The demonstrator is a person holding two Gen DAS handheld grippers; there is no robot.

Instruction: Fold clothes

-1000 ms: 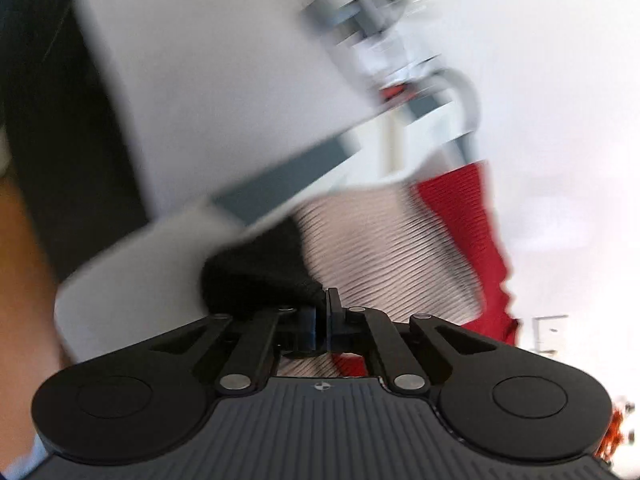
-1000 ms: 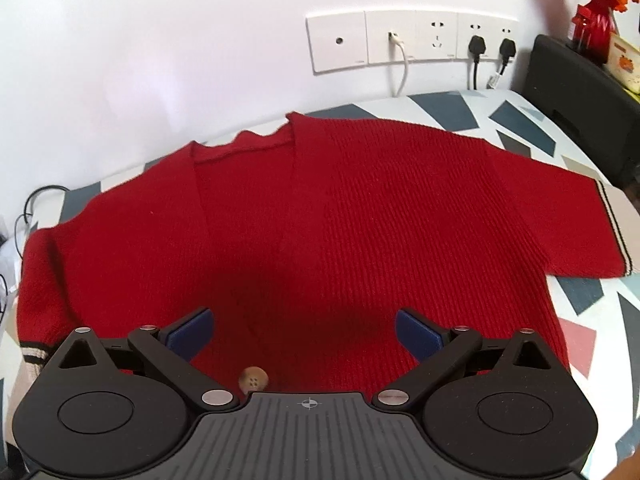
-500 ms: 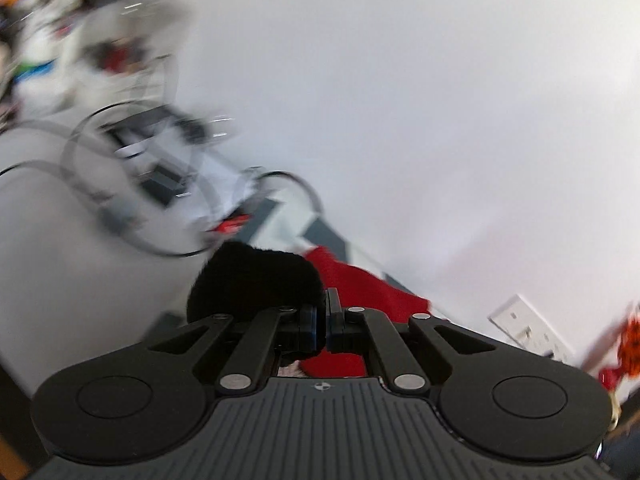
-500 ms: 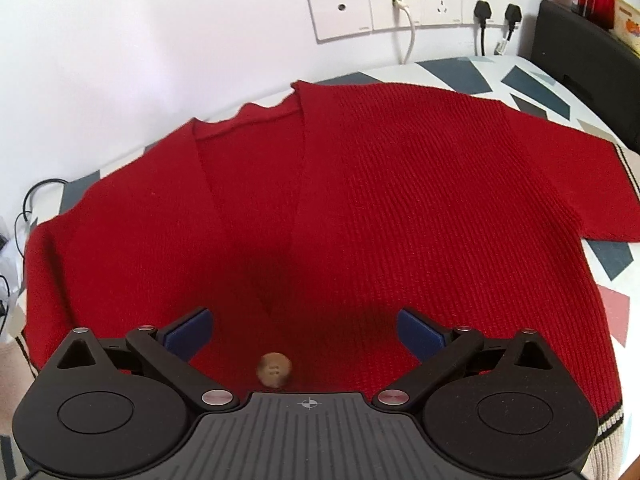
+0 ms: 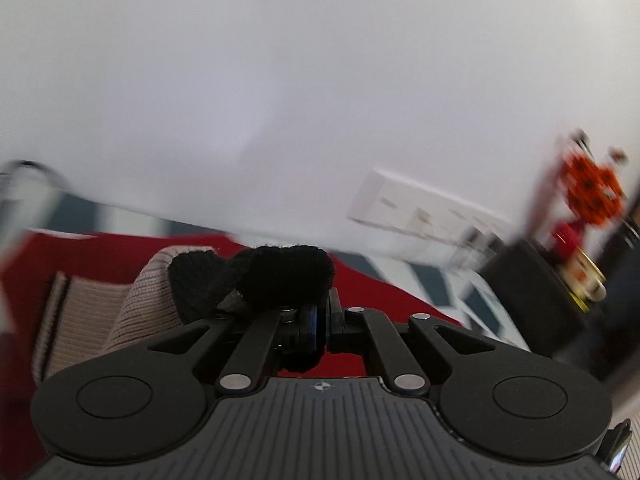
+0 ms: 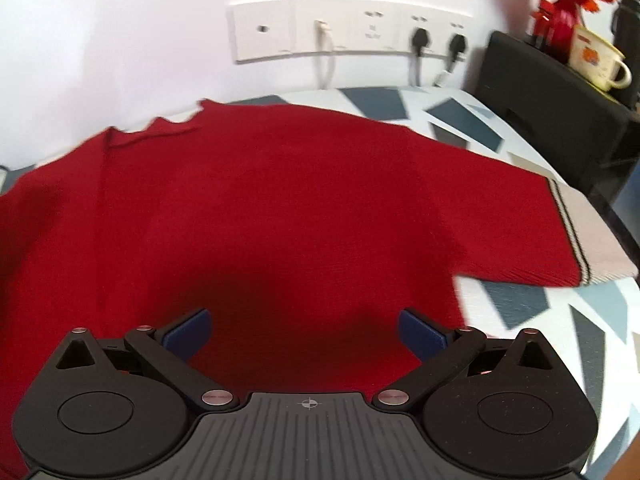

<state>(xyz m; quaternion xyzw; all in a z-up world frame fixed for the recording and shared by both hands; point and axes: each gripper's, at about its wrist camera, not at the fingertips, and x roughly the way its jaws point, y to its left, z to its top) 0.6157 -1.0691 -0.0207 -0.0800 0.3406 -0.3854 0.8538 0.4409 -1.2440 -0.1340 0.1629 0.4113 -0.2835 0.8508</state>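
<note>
A red knit cardigan (image 6: 280, 200) lies spread flat on a patterned table, its right sleeve ending in a beige cuff (image 6: 592, 236) with dark stripes. My right gripper (image 6: 306, 330) is open and empty, low over the cardigan's lower middle. My left gripper (image 5: 322, 320) is shut on the left sleeve's black and beige cuff (image 5: 256, 276), which bunches over the fingers; the red cardigan (image 5: 80, 256) lies beneath it.
The table (image 6: 592, 328) has a white cloth with grey-blue shapes. A white wall with a socket strip (image 6: 344, 28) and plugged cables stands behind. A black box (image 6: 560, 116) with a mug (image 6: 596, 60) and orange flowers stands at the right.
My left gripper has swung round with the cuff, from facing the room to facing the wall and sockets. My right gripper has shifted right over the cardigan; the button is out of view.
</note>
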